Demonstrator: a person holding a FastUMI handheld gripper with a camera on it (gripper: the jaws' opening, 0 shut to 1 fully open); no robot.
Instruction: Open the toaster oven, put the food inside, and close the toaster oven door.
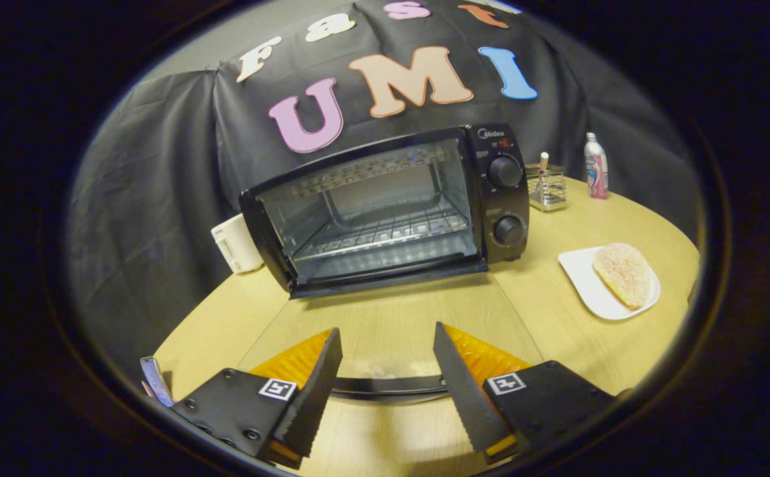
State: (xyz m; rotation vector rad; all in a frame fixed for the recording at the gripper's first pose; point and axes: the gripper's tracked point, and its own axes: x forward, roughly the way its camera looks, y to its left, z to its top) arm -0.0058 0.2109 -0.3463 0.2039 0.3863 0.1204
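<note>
A black toaster oven (385,205) stands on the round wooden table with its glass door (418,301) folded down flat toward me. A wire rack (378,232) shows inside the lit cavity. The door's dark handle (388,387) runs crosswise between my two fingers, near their base. My gripper (386,329) is open, its fingertips hovering over the lowered door with nothing pressed between them. The food, a sugar-dusted bun (623,273), lies on a white plate (586,281) to the right of the fingers and in front of the oven's knob side.
A white appliance (236,244) sits against the oven's left side. Behind the oven's right side stand a small metal holder (547,187) with a stick in it and a bottle (595,165). A small bluish object (155,379) lies at the table edge by the left finger.
</note>
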